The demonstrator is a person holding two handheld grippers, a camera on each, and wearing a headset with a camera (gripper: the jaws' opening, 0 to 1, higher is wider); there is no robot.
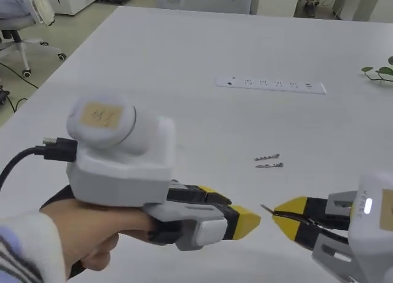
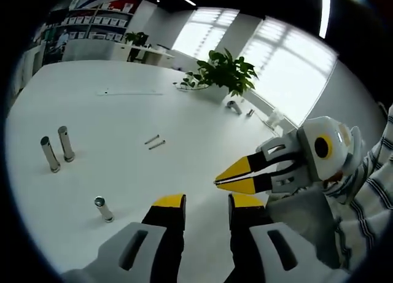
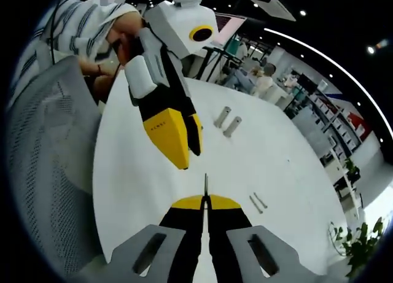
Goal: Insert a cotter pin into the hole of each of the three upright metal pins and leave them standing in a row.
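Tan sticker [image 1: 100, 116] atop the left gripper [image 1: 249, 221], handwritten marks blurred, perhaps two digits, small dark print [image 3: 166, 128] on its yellow jaw, too small to read

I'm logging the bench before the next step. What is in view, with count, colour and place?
metal pins: three, silver, upright on the table; two close together, one apart nearer the left gripper
loose cotter pins: two, silver, lying side by side mid-table
held cotter pin: one, silver, in the right gripper's jaws
power strip: one, white, far side of the table
plant: one, green, at the table's edge
table: one, white
left gripper: white, yellow-and-black jaws, open
right gripper: same colours, jaws shut
hand: one, holding the left gripper
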